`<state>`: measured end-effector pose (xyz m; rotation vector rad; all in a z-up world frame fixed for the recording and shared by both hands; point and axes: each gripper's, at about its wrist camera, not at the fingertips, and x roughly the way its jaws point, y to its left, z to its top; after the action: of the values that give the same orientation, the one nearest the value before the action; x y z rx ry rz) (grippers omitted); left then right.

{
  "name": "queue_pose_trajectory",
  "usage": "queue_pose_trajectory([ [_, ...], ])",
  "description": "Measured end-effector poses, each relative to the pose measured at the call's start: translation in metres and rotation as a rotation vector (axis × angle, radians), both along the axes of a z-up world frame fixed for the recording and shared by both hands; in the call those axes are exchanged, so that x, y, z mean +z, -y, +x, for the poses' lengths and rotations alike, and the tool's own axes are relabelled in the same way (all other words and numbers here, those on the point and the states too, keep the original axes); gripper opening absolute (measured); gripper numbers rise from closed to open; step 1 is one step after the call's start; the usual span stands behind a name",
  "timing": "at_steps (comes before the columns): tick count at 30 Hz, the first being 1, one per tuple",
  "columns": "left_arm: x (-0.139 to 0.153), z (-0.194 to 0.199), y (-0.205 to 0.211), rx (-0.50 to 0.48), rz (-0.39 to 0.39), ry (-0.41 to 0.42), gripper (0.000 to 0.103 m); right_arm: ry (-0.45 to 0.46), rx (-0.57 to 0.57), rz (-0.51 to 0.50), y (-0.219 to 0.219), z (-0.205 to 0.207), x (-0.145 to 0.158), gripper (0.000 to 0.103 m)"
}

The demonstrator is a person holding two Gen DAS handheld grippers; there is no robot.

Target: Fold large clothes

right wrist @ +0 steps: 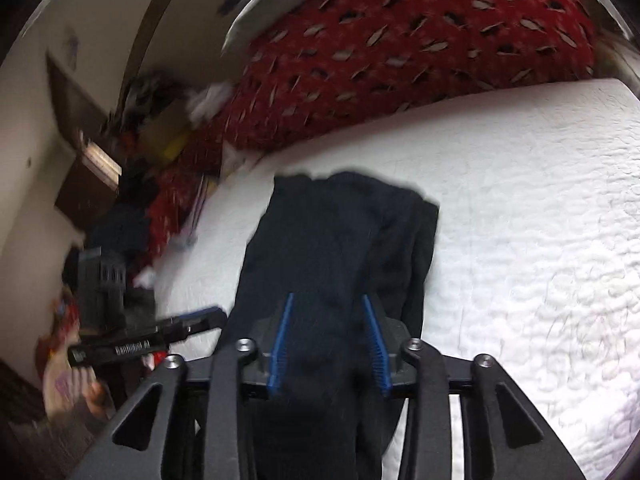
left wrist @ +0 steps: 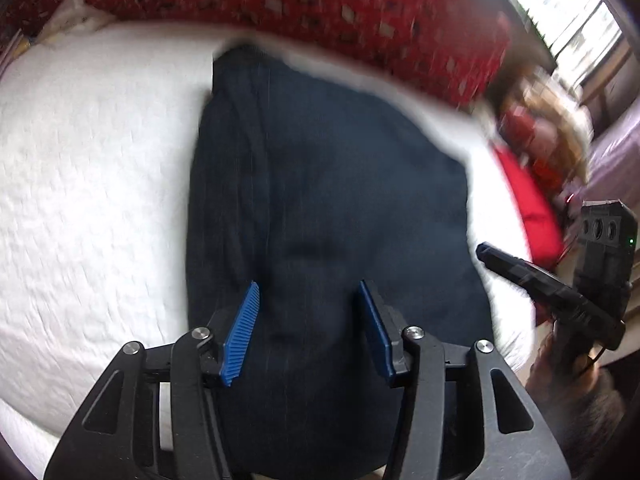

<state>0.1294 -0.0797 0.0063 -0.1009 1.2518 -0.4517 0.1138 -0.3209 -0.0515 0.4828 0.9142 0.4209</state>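
One white bed (left wrist: 92, 184), one red patterned blanket (left wrist: 320, 4) bunched along its far edge, one dark garment (left wrist: 328, 184) lying folded mid-mattress. Two grippers. The left gripper (left wrist: 308, 332) hangs half open over the garment, gripping nothing. The right gripper (right wrist: 328, 340) is parted too, cloth bunched between its pads; whether it pinches, I cannot tell. Bare mattress flanks the garment.

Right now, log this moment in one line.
garment: dark, folded on white bed | left tongs: open above | right tongs: open, cloth between
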Motion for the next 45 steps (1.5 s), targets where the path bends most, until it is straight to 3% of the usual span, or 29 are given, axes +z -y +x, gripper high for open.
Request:
queue_pose_trajectory([
  [3, 0.003, -0.009, 0.007, -0.031, 0.075, 0.013, 0.05, -0.163, 0.076, -0.257, -0.03, 0.0, -0.046, 0.035],
  [4, 0.01, -0.012, 0.006, -0.032, 0.07, 0.018, 0.05, -0.161, 0.051, -0.266, -0.029, -0.006, -0.048, 0.036],
  [7, 0.03, -0.033, 0.0, -0.049, 0.024, 0.047, 0.05, -0.142, -0.001, -0.167, -0.016, -0.022, -0.023, 0.037],
  [9, 0.026, -0.049, -0.001, -0.053, 0.046, 0.057, 0.055, -0.064, 0.003, -0.141, -0.012, -0.046, -0.001, 0.039],
  [12, 0.006, -0.055, 0.006, -0.059, 0.097, 0.061, 0.056, -0.045, 0.042, -0.253, -0.024, -0.07, -0.004, 0.04],
  [15, 0.011, -0.06, 0.013, -0.052, 0.132, 0.063, 0.056, -0.213, 0.073, -0.408, -0.036, -0.075, -0.052, 0.039],
  [17, 0.023, -0.069, 0.014, -0.058, 0.092, 0.078, 0.056, -0.249, 0.02, -0.372, -0.03, -0.082, -0.053, 0.039],
  [19, 0.034, -0.079, 0.016, -0.066, 0.071, 0.112, 0.056, -0.196, -0.021, -0.305, -0.024, -0.091, -0.031, 0.04],
  [21, 0.034, -0.081, 0.019, -0.06, 0.093, 0.127, 0.056, -0.111, -0.059, -0.328, -0.025, -0.095, -0.008, 0.041],
  [24, 0.03, -0.082, 0.019, -0.035, 0.109, 0.104, 0.056, -0.045, -0.087, -0.365, -0.031, -0.09, 0.009, 0.058],
  [29, 0.034, -0.081, 0.014, -0.003, 0.114, 0.115, 0.056, -0.151, -0.047, -0.455, -0.048, -0.068, -0.03, 0.056],
  [33, 0.031, -0.072, 0.01, 0.011, 0.134, 0.136, 0.056, -0.057, -0.13, -0.391, -0.041, -0.07, 0.006, 0.057],
  [37, 0.019, -0.061, 0.013, 0.017, 0.139, 0.112, 0.056, 0.027, -0.128, -0.347, -0.039, -0.054, 0.03, 0.056],
  [41, 0.012, -0.055, 0.016, 0.005, 0.14, 0.114, 0.058, -0.024, -0.131, -0.334, -0.045, -0.013, 0.007, 0.053],
  [45, 0.0, -0.05, 0.015, 0.006, 0.137, 0.107, 0.07, -0.225, -0.134, -0.331, -0.038, 0.029, -0.055, 0.058],
])
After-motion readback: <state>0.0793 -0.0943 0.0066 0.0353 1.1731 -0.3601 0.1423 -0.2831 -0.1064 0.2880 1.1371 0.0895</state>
